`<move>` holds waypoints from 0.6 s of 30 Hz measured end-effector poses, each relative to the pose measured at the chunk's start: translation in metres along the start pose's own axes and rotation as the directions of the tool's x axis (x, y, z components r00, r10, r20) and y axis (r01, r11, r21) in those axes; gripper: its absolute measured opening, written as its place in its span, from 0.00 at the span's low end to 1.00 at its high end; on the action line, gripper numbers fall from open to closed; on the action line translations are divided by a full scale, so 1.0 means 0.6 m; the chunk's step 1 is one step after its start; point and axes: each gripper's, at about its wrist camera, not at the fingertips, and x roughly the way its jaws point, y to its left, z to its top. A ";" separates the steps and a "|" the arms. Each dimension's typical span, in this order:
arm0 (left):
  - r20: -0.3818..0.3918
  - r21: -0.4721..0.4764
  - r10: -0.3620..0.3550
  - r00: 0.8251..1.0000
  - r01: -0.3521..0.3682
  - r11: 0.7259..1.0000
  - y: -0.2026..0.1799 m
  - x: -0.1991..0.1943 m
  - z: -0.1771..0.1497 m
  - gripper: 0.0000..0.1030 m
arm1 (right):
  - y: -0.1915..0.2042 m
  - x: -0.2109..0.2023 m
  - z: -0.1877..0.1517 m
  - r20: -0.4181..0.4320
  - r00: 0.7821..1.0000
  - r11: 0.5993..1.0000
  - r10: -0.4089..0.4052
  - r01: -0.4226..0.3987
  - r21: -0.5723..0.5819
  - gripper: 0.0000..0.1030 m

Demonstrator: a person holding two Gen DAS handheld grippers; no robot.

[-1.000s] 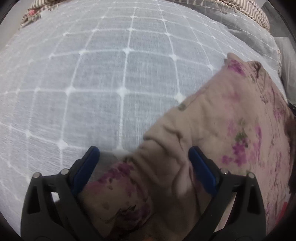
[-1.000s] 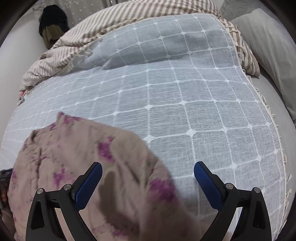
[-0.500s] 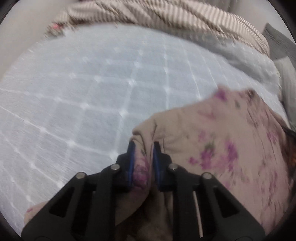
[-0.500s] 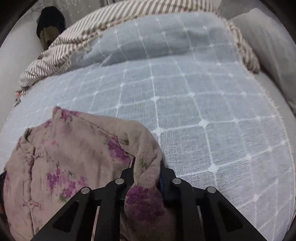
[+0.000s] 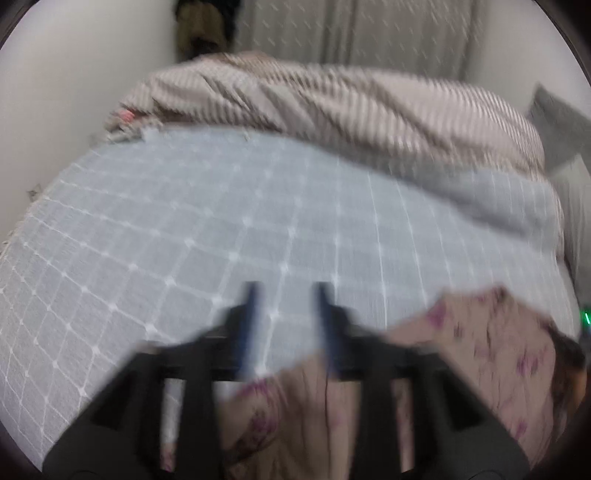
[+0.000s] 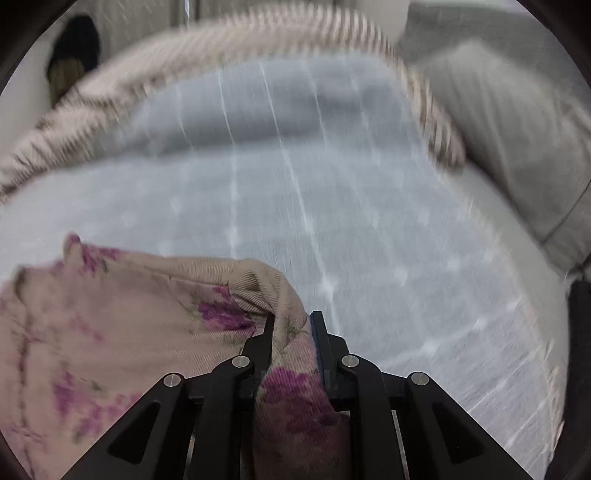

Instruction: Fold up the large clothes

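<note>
The beige garment with purple flowers (image 6: 129, 314) lies bunched on the grey checked bedspread (image 6: 332, 203). My right gripper (image 6: 291, 321) is clamped on a raised fold of it; cloth fills the narrow gap, and the jaws are just starting to open. In the blurred left wrist view the garment (image 5: 480, 350) sits low and to the right. My left gripper (image 5: 288, 295) hovers above it, jaws opening. Only bedspread (image 5: 221, 221) shows between its blue fingertips, and the garment's edge passes beneath the finger bases.
A striped brown-and-white blanket (image 5: 332, 99) is heaped along the far side of the bed. A grey pillow (image 6: 517, 129) lies at the right. A dark object (image 6: 77, 48) stands by the wall at the back left, and a curtain (image 5: 369, 29) hangs behind.
Both grippers closed on folds of the garment. The left one has since let go, spread its jaws and risen, tilting up towards the wall. The right keeps its grip.
</note>
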 end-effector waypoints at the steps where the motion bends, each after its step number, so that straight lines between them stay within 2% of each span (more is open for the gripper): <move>1: -0.031 0.027 -0.003 1.000 0.004 1.000 -0.010 0.018 -0.010 0.74 | -0.005 0.005 -0.008 0.001 1.000 1.000 0.004 -0.004 0.025 0.21; 3: -0.100 0.117 0.032 0.994 -0.020 0.993 -0.019 0.049 -0.046 0.75 | -0.003 -0.007 -0.007 0.022 1.000 0.999 -0.015 0.014 0.042 0.26; 6: -0.205 0.167 0.097 0.974 -0.063 0.984 -0.004 0.085 -0.084 0.75 | 0.004 -0.028 -0.008 0.015 1.000 0.999 -0.021 0.021 -0.027 0.32; 7: -0.248 0.161 0.107 0.963 -0.068 0.985 0.014 0.096 -0.097 0.75 | 0.002 -0.038 -0.010 0.017 1.000 0.999 -0.020 0.021 -0.038 0.34; 9: -0.287 0.128 0.118 0.951 -0.085 0.988 0.050 0.094 -0.117 0.75 | 0.000 -0.058 -0.018 0.027 1.000 0.998 -0.004 0.005 -0.055 0.44; 12: -0.310 0.085 0.071 0.948 -0.047 0.995 0.083 0.083 -0.145 0.74 | 0.009 -0.104 -0.030 0.086 0.996 0.995 0.002 0.007 -0.095 0.59; 13: -0.308 0.079 0.066 0.949 -0.043 0.996 0.088 0.079 -0.152 0.70 | 0.013 -0.115 -0.033 0.097 0.995 0.995 0.005 0.005 -0.102 0.60; 14: -0.303 0.079 0.070 0.950 -0.048 0.996 0.091 0.073 -0.159 0.29 | 0.019 -0.131 -0.039 0.114 0.993 0.994 0.016 -0.004 -0.110 0.63; 15: -0.302 0.072 0.088 0.949 -0.069 0.995 0.094 0.069 -0.164 0.13 | 0.025 -0.146 -0.044 0.128 0.991 0.993 0.029 -0.014 -0.118 0.64; 18: -0.170 0.050 0.144 0.975 -0.138 0.989 0.094 0.029 -0.152 0.11 | 0.048 -0.185 -0.055 0.154 0.985 0.988 0.072 -0.049 -0.144 0.68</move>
